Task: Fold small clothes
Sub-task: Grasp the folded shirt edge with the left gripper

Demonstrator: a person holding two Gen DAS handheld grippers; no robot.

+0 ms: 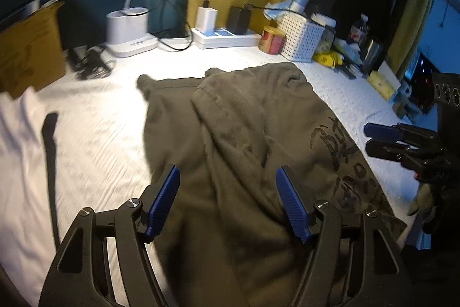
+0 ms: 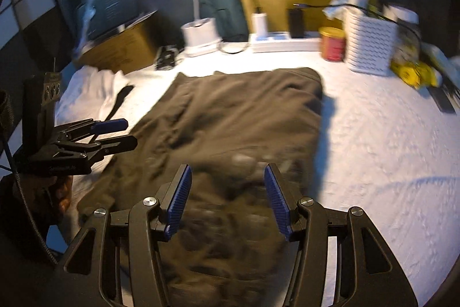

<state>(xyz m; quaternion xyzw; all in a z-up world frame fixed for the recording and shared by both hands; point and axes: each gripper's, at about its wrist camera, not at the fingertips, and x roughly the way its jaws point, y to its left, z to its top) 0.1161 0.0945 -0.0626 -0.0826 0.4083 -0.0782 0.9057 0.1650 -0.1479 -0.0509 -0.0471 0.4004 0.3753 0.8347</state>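
Nearest the viewer, the left gripper (image 1: 227, 203) hangs low over the near part of an olive-grey garment (image 1: 230, 120), its blue pads spread wide and grasping nothing. The right gripper (image 2: 227, 200) hangs beside it over the same near edge, also spread and empty.

The garment lies partly folded on the white textured table cover (image 2: 373, 134), one side doubled over, dark printed lettering (image 1: 342, 160) along its right edge. It sits mid-table, reaching toward the far edge.

To fold it well, each gripper probably needs to pinch a near corner through all layers, lift evenly, and lay the fold toward the far edge without dragging.

A white cloth (image 1: 20, 148) lies at the left edge. Along the far edge stand a lamp base (image 1: 128, 30), power strip (image 1: 227, 38), red tin (image 1: 271, 40) and white perforated basket (image 1: 300, 38).
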